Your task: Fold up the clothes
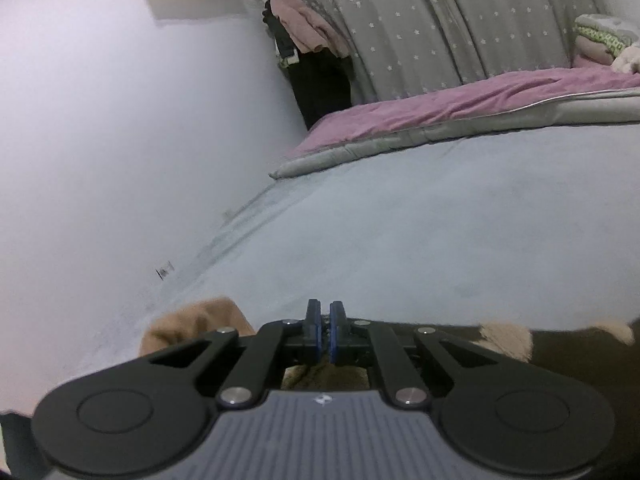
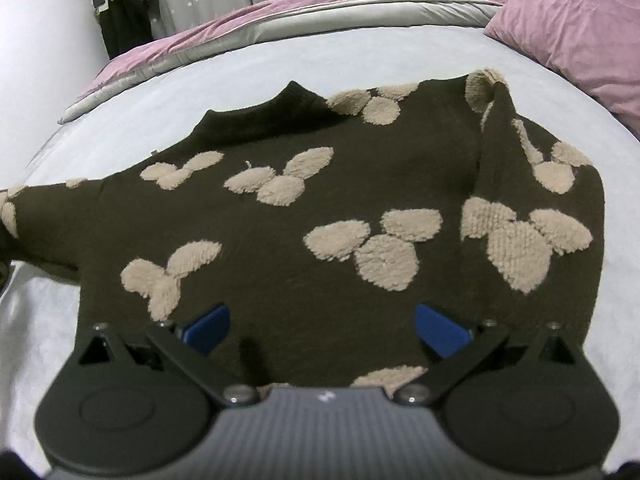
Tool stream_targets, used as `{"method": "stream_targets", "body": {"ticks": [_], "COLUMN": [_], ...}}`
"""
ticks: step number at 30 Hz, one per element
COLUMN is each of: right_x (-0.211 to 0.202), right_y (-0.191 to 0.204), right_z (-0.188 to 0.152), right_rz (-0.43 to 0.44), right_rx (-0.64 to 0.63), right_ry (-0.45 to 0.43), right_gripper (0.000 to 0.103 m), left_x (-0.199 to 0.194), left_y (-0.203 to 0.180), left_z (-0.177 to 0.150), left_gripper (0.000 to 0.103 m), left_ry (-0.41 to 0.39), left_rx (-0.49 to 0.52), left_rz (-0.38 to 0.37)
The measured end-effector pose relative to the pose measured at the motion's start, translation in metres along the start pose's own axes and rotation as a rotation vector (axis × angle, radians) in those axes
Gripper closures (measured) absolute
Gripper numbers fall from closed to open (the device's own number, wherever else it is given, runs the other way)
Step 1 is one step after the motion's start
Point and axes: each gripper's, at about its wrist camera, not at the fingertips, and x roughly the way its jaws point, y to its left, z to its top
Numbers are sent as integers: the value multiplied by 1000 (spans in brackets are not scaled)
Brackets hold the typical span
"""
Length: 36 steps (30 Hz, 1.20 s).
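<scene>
We saw a dark brown knitted sweater w/ fluffy beige petal-shaped patches [image 2: 320, 208] lying flat on the pale blue-grey bedsheet [image 2: 160, 92], collar toward the far side, body spread wide across the middle of the bed. Its sleeve on the right of that view was folded in over the body, cuff up near the shoulder; the other sleeve stretched out to the left edge of the frame. Our right gripper [image 2: 324, 322] hung over the sweater's near hem w/ its blue pads [image 2: 440, 328] spread far apart, nothing between them; whether it touched the knit we couldn't tell. Our left gripper [image 1: 325, 330] had its blue pads [image 1: 317, 320] brought nearly together, only a thin slit between; dark and beige fabric of the sweater [image 1: 560, 344] lay right under and beside the fingers, but we couldn't tell if any was pinched. A beige fold [image 1: 192, 324] stuck up left of the linkage. Farther back lay a pink and grey quilted duvet [image 1: 440, 120] along the bed's far side, a pink pillow [image 2: 580, 20] at the right, grey curtains w/ small white stars [image 1: 420, 20] behind, and a pile of pink and black clothes [image 1: 308, 40] in the corner by the white wall [image 1: 120, 120].
</scene>
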Motion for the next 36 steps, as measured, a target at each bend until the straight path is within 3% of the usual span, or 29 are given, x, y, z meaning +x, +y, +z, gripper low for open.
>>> {"method": "stream_targets", "body": {"ticks": [9, 18, 23, 29, 36], "right_x": [0, 8, 4, -1, -13], "right_y": [-2, 5, 1, -11, -36], "right_z": [3, 1, 3, 3, 1], "right_rz": [-3, -9, -8, -24, -62], "right_rx": [-15, -43, -35, -13, 11], "right_ry": [-10, 12, 1, -10, -37], "right_gripper": [0, 0, 0, 0, 0], "left_x": [30, 23, -1, -28, -62], "left_y": [13, -17, -44, -62, -82], "left_z": [30, 10, -5, -19, -49], "left_gripper": [101, 99, 97, 91, 82], "left_ry": [-31, 96, 125, 187, 223], "left_rx": [33, 61, 89, 30, -10], "left_rz": [75, -151, -229, -348, -433]}}
